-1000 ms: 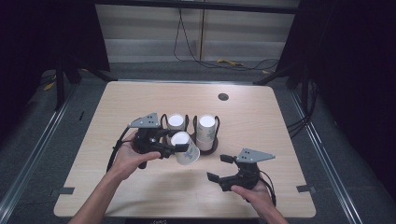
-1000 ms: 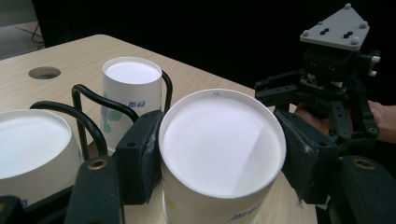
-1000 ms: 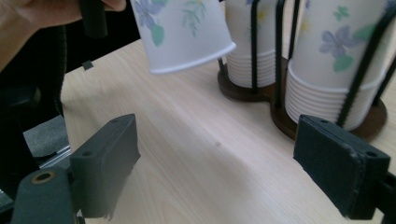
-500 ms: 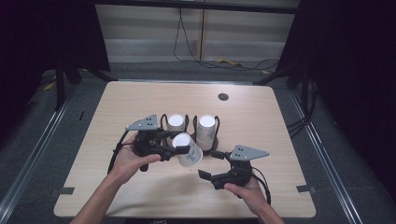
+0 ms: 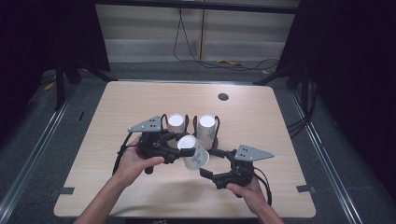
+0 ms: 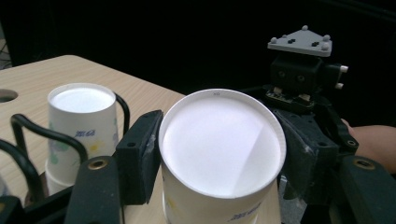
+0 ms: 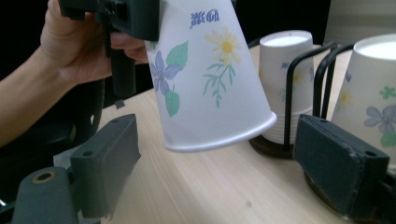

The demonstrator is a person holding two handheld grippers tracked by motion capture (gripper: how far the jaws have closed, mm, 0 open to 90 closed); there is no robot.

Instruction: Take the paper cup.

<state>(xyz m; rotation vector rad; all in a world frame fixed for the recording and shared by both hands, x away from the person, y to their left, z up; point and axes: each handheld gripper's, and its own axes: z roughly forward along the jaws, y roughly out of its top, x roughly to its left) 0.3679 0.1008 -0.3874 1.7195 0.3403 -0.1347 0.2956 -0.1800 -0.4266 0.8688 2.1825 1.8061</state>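
White paper cup printed with blue, yellow, green flowers; black wire holders; pale wood counter.

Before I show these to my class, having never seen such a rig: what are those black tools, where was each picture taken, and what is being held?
A person holds a hand-operated two-jaw gripper in each hand. The high view looks down on the wooden table; the other two cameras ride on the grippers. On the table stand two stacks of upside-down paper cups in black wire holders. The left gripper is shut on one flowered paper cup, upside down and tilted, lifted off the table. The right gripper is open, its jaws near the cup's rim without touching it.
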